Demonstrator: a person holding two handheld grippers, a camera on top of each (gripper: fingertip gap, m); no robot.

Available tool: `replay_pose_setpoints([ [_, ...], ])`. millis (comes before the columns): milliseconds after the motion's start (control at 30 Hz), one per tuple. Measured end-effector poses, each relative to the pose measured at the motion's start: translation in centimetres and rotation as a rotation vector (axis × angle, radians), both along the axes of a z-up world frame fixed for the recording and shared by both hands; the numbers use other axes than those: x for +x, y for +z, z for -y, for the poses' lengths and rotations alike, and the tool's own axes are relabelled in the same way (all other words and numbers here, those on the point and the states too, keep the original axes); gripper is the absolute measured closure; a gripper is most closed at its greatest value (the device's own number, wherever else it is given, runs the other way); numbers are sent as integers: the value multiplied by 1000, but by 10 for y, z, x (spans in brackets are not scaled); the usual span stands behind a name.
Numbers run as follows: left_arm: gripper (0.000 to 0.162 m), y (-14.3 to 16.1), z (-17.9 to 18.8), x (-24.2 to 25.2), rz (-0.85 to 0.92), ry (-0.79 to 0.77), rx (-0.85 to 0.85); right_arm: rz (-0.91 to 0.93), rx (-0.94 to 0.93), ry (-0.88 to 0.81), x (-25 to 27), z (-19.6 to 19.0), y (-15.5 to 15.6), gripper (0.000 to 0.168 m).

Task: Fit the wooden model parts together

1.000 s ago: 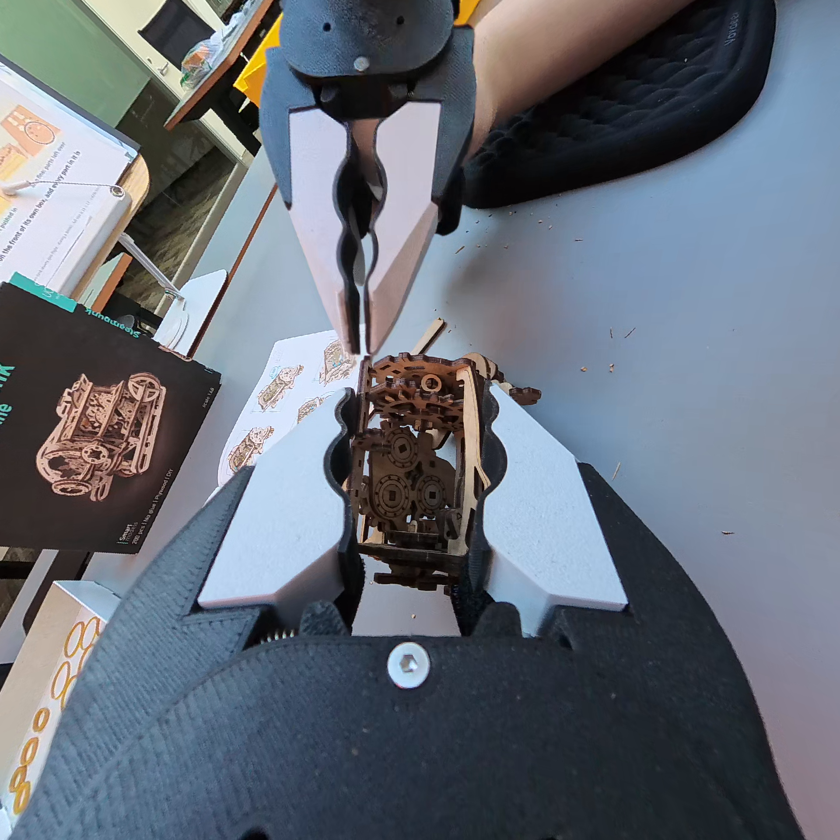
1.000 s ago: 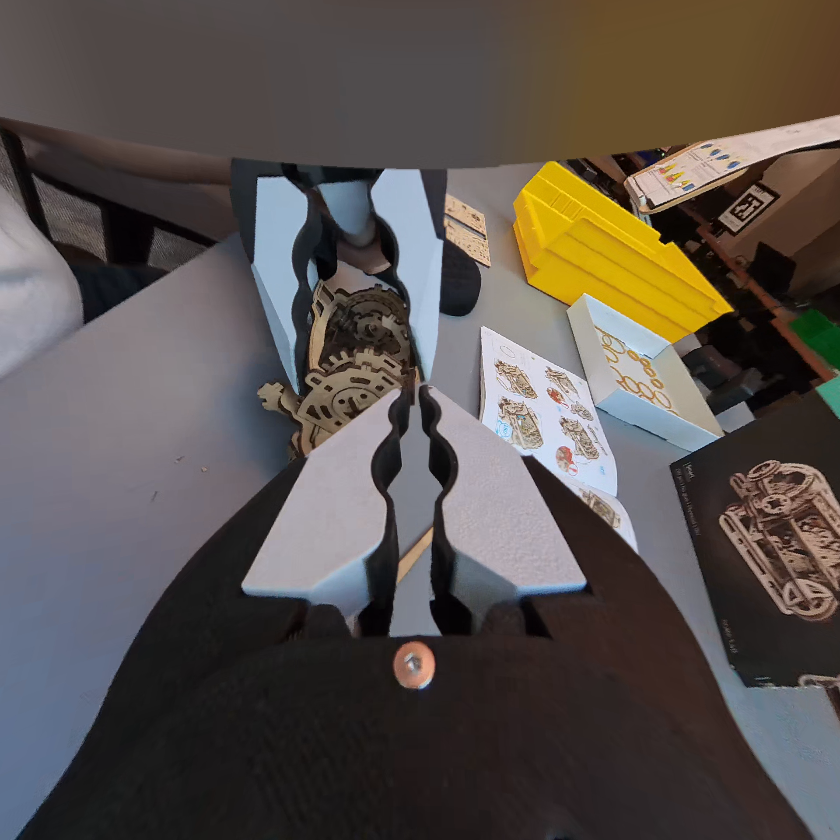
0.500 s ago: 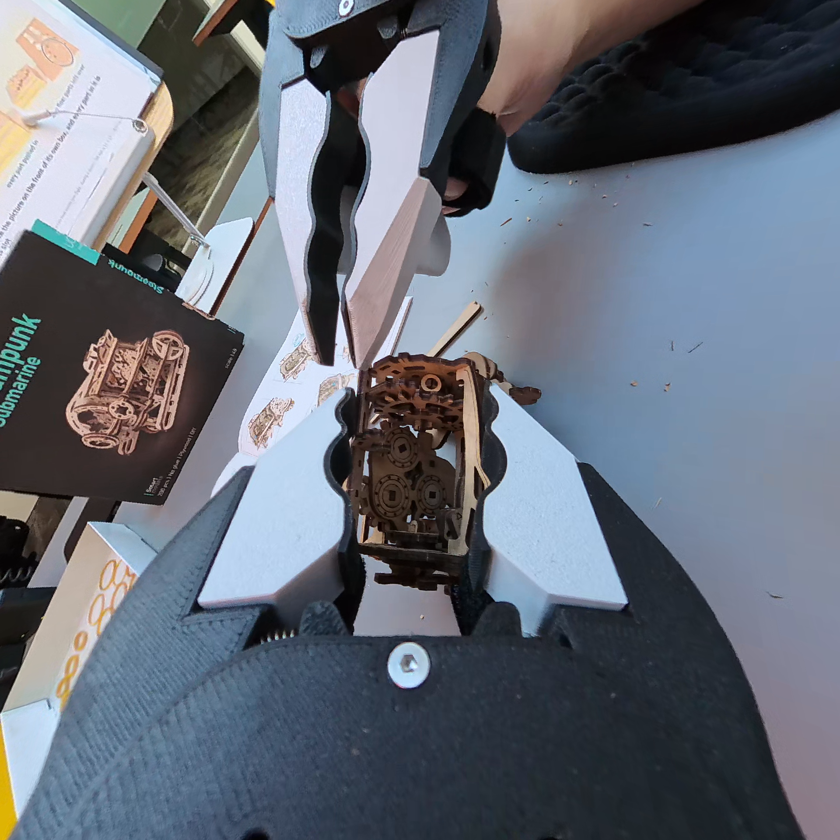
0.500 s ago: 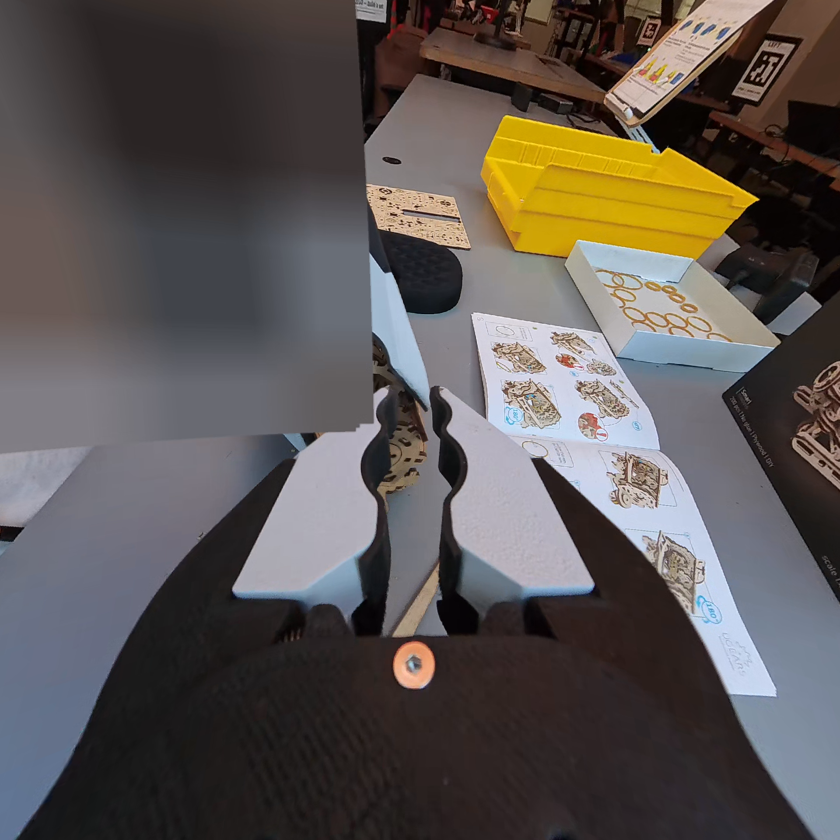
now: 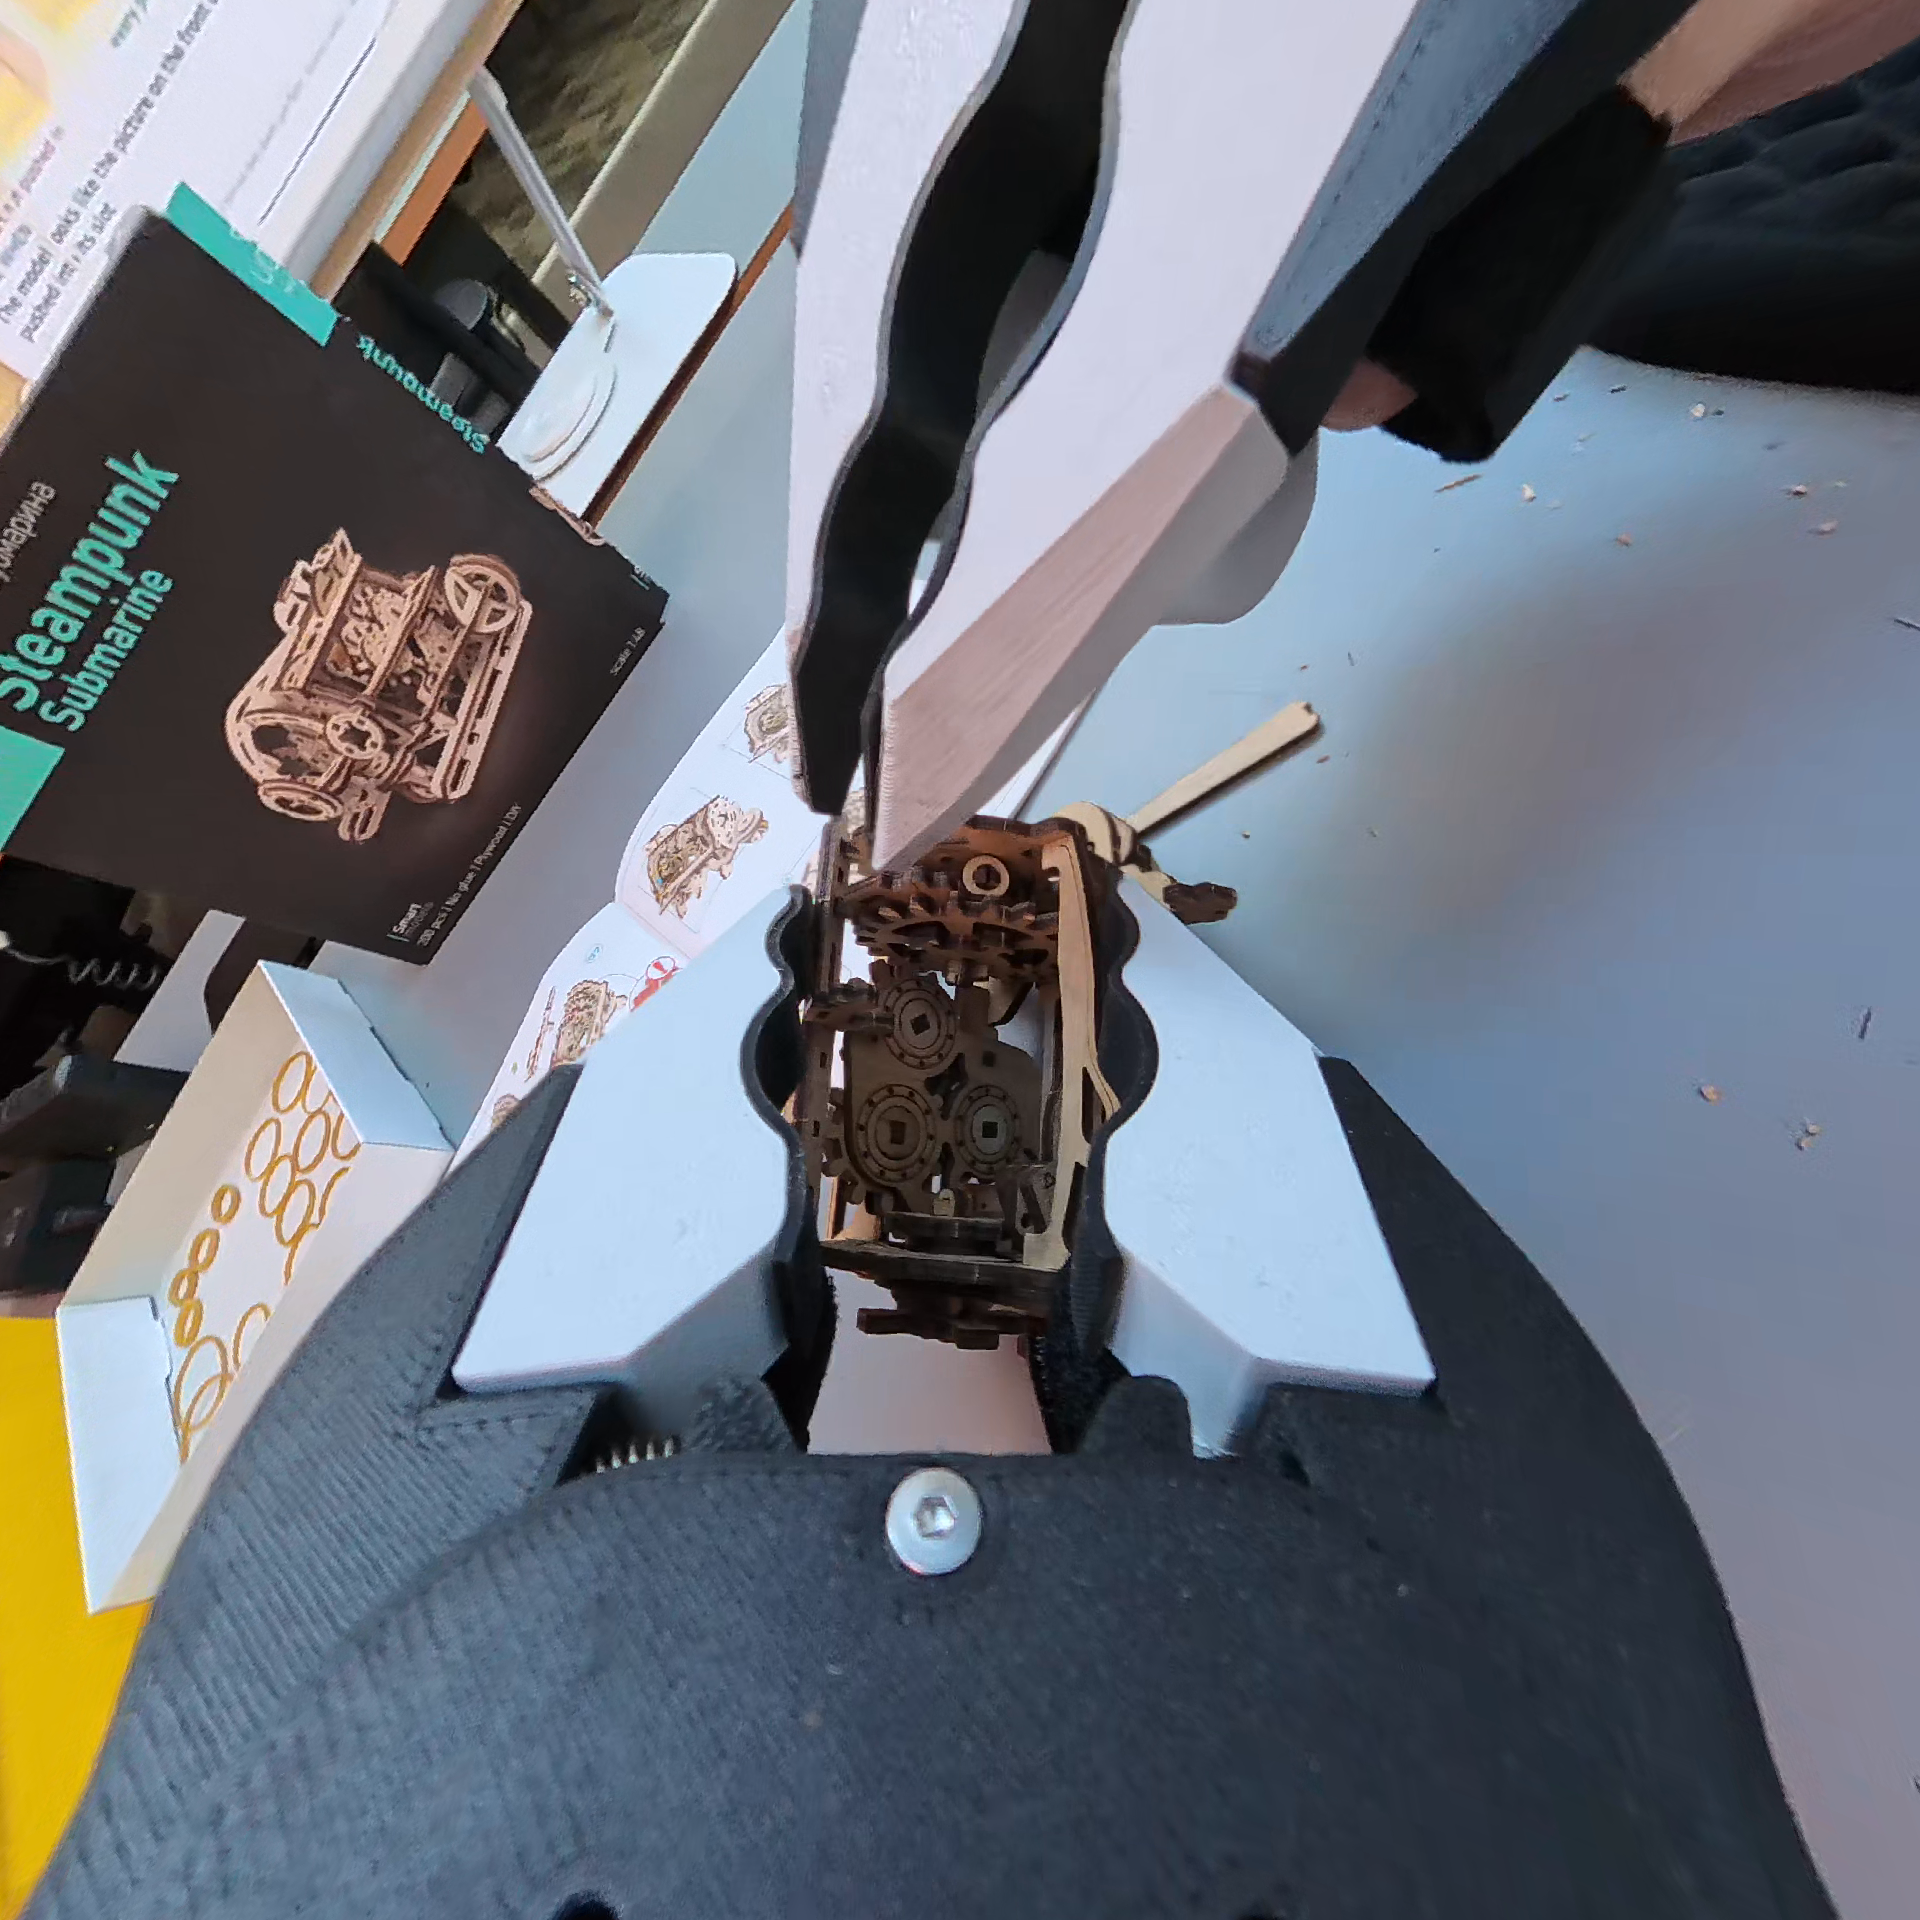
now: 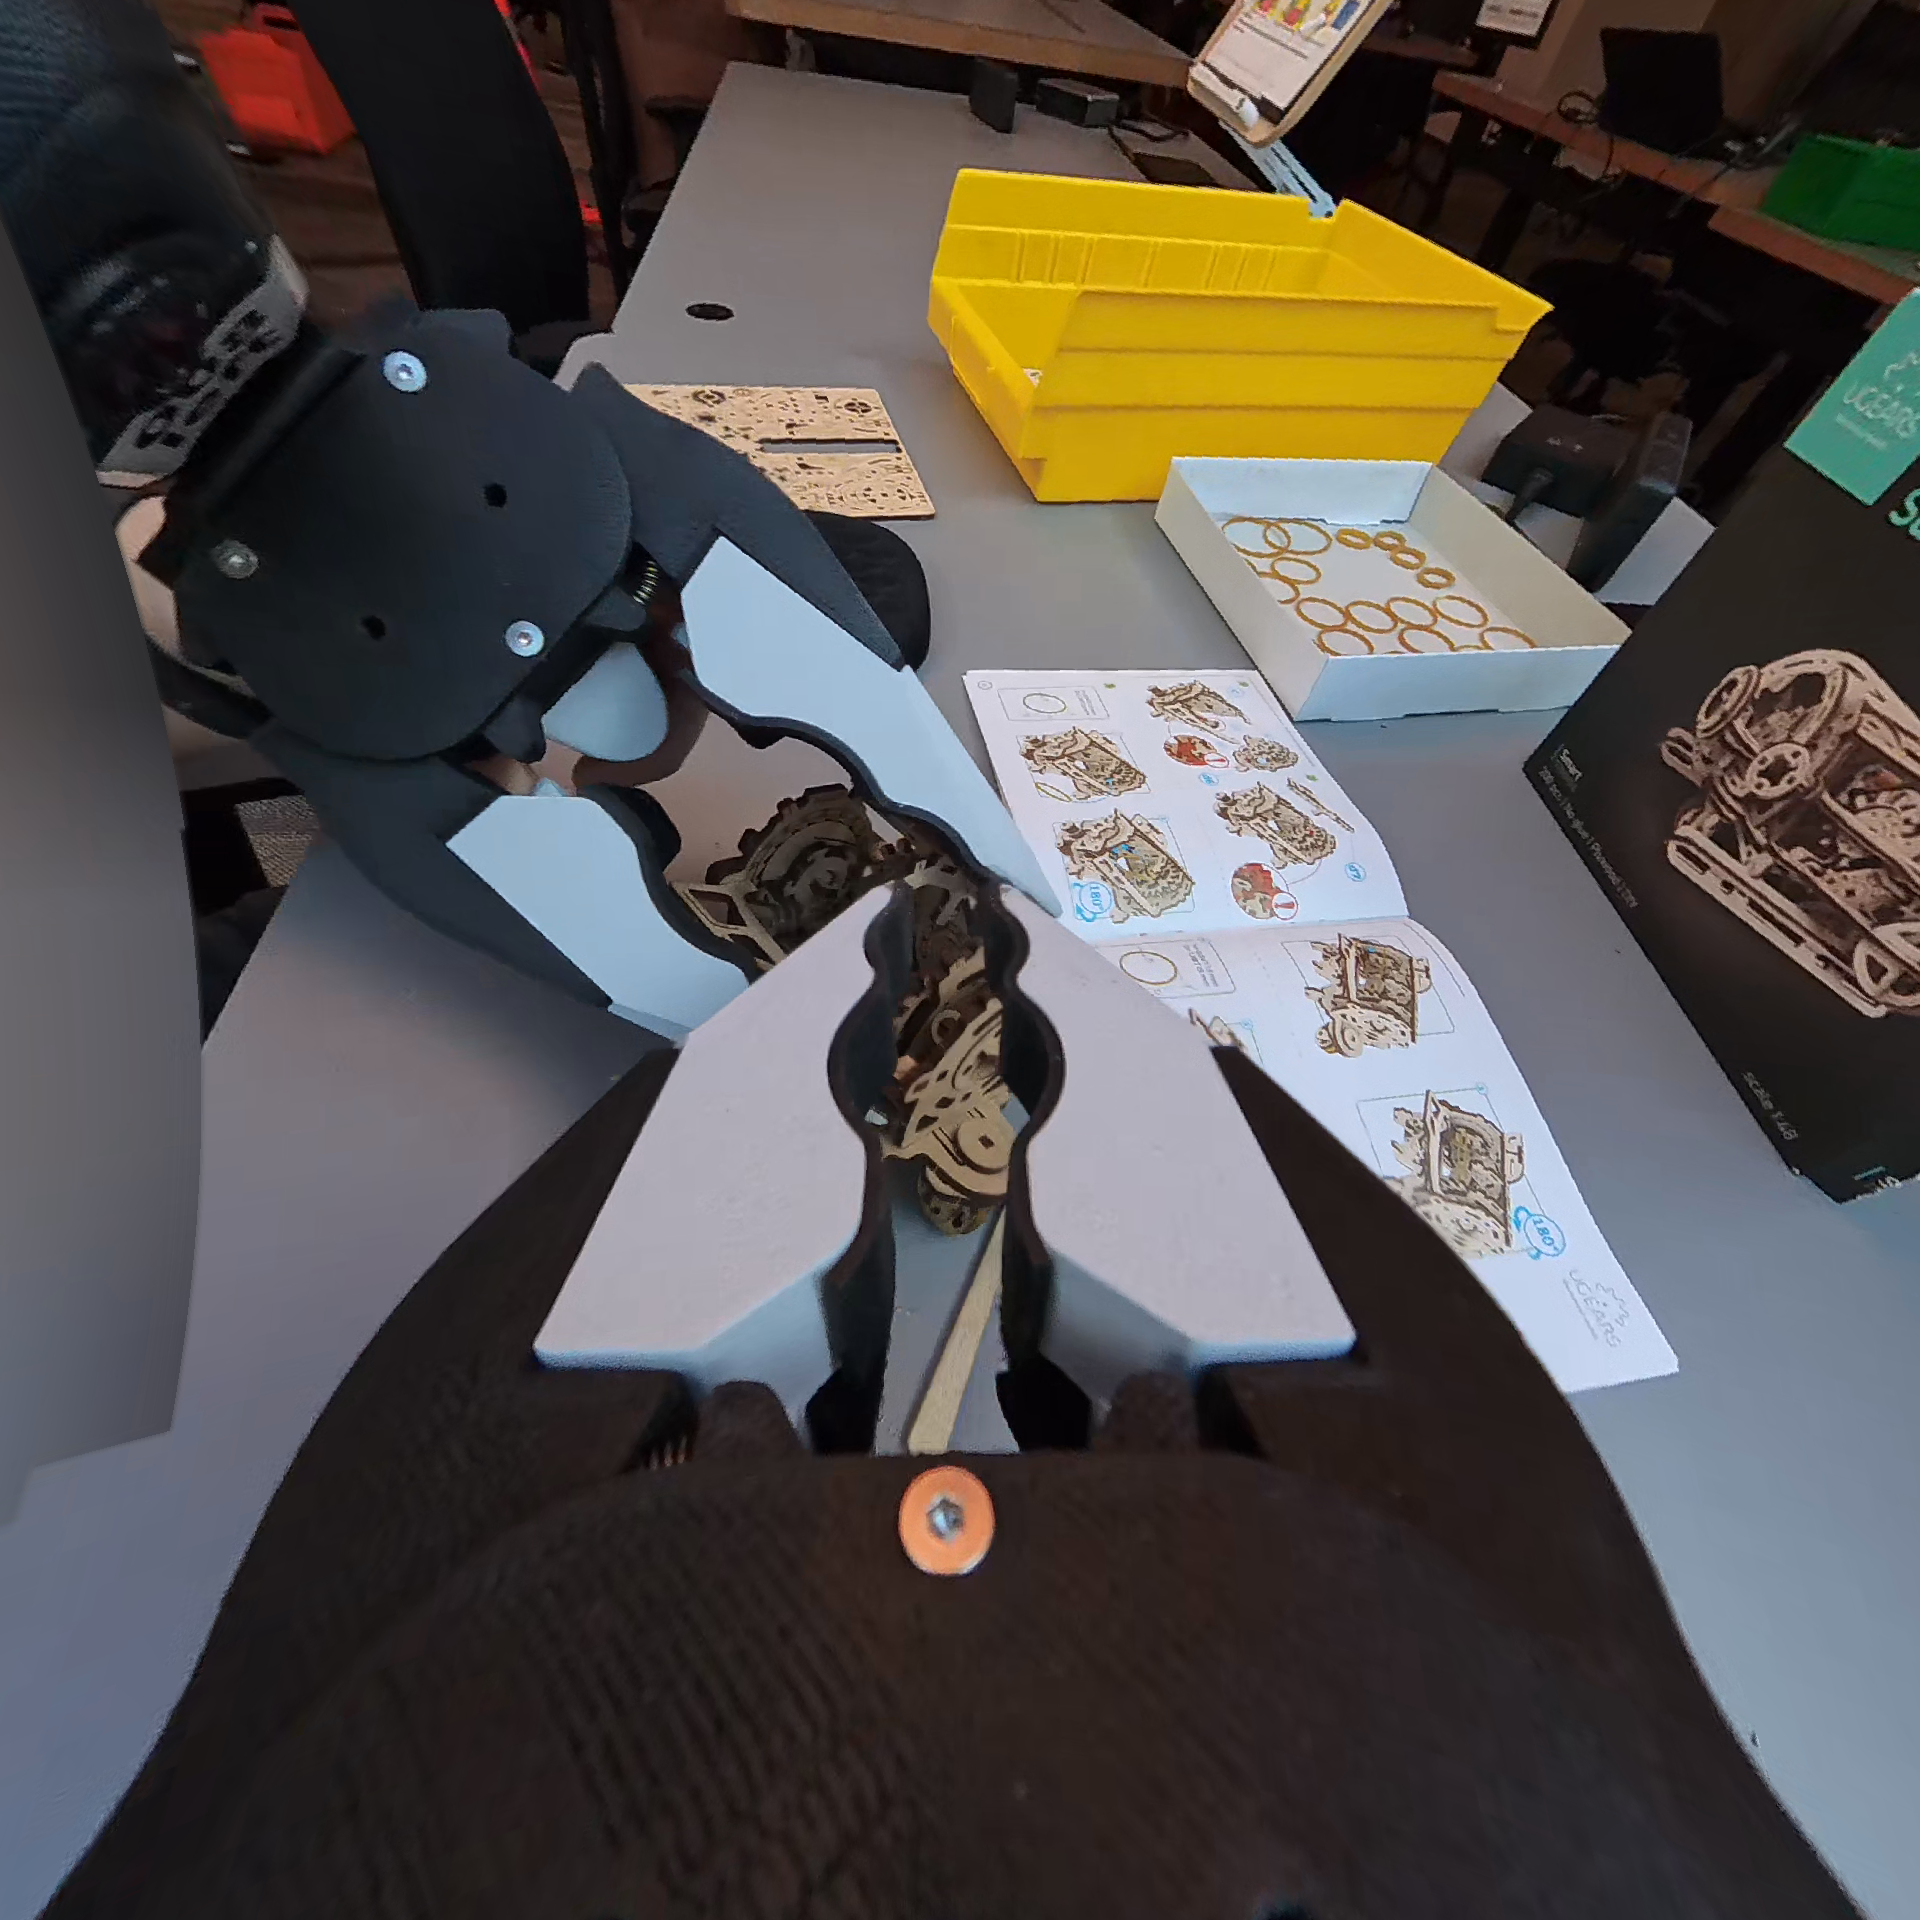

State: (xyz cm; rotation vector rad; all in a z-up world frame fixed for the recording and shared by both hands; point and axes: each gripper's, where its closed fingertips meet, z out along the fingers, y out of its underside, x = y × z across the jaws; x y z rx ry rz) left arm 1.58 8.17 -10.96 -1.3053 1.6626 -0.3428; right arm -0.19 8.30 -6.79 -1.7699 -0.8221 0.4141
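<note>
My left gripper is shut on the wooden gear model, holding it by both side plates just above the grey table. My right gripper comes in from above. Its tips are pinched together on the top edge of the model's left side plate. In the right wrist view my right gripper is closed on that thin edge of the model, and the left gripper's fingers clasp the model from the left. A loose wooden stick lies on the table behind the model.
An open instruction booklet lies right of the model. A black product box, a white tray of rings and a yellow bin stand beyond it. A wooden parts sheet and a black pad lie behind the left gripper. From my left tips it is roughly 6 cm to the loose wooden stick; from my right, 11 cm. Seen from the right wrist view as well.
My right gripper has come down and closer, and its shut tips now sit on the model's top left edge. My left gripper has kept hold of the model.
</note>
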Motion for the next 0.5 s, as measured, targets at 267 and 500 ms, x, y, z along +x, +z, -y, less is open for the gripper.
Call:
replay_pose_setpoints([
  [267,108,1,-5,3,19,102,29,38,-45,-72,6,-1,-4,158],
  [500,108,0,-1,1,24,115,88,46,-99,-109,8,0,-14,156],
])
